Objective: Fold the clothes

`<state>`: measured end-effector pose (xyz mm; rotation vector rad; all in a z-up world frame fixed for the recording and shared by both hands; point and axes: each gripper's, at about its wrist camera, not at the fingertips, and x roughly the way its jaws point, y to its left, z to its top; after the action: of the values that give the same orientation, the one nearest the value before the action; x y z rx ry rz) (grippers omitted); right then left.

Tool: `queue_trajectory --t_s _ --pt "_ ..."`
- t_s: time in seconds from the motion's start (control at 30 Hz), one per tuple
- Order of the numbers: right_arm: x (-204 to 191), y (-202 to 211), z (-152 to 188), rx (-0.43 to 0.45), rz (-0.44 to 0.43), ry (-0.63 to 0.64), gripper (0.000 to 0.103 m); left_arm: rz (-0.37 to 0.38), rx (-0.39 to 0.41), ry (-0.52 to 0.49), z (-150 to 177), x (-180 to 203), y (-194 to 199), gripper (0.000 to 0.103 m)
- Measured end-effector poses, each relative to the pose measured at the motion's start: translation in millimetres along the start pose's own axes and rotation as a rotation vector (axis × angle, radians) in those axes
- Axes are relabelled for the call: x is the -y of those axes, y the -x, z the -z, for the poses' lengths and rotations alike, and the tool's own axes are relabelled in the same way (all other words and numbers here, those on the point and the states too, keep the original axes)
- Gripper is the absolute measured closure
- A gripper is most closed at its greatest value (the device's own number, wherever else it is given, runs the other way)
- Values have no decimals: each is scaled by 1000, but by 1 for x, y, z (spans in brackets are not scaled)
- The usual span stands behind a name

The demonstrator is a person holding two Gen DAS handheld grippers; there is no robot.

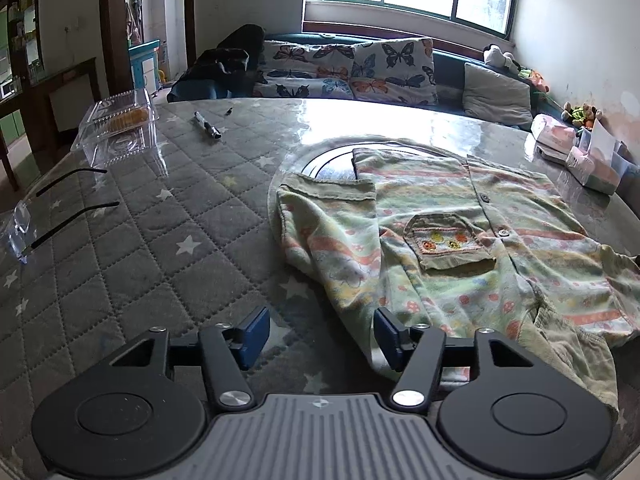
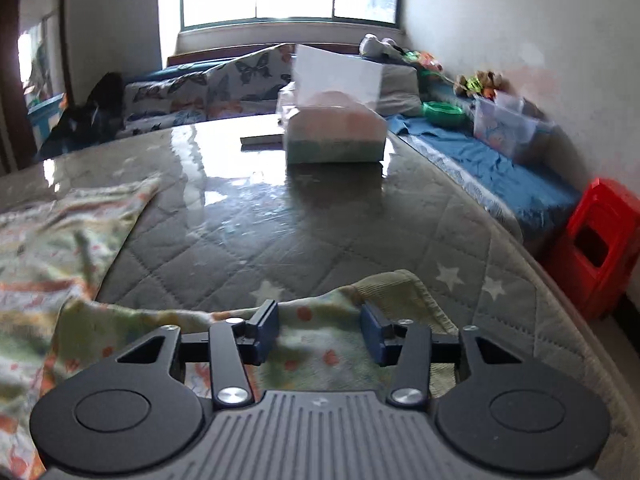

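A small pale-green child's shirt (image 1: 460, 240) with orange stripes, buttons and a chest pocket lies spread on the quilted star-patterned table cover (image 1: 160, 248). Its left sleeve is folded in over the body. My left gripper (image 1: 322, 334) stands open at the shirt's near left edge, its right blue pad touching the cloth, nothing between the pads. In the right wrist view the shirt (image 2: 60, 248) stretches off to the left, and its other sleeve (image 2: 320, 344) lies under and between the open fingers of my right gripper (image 2: 320, 334).
A clear plastic food box (image 1: 120, 128), a pen (image 1: 207, 125) and glasses (image 1: 48, 216) sit on the left of the table. A tissue box (image 2: 336, 132) stands at the far right. A red stool (image 2: 596, 244) is beside the table; a sofa with butterfly cushions (image 1: 352, 72) is behind.
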<state>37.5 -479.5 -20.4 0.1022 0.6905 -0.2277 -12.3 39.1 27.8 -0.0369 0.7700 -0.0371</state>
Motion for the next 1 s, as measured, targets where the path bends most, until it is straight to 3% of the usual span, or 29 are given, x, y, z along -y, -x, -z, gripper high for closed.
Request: queue_trajectory --t_s 0.33,0.57,0.77,1.0 --pt "0 1 2 24 2 6 49 56 58 -37 -54 30 -46 48" --pt "0 -1 1 24 -5 4 46 20 42 -88 -81 51 -102 54" --pt "-1 -1 2 26 -14 6 42 -10 8 -104 -84 57 -133 73" --pt "-1 -1 2 27 -14 6 41 -10 54 -68 -86 37 -120 96"
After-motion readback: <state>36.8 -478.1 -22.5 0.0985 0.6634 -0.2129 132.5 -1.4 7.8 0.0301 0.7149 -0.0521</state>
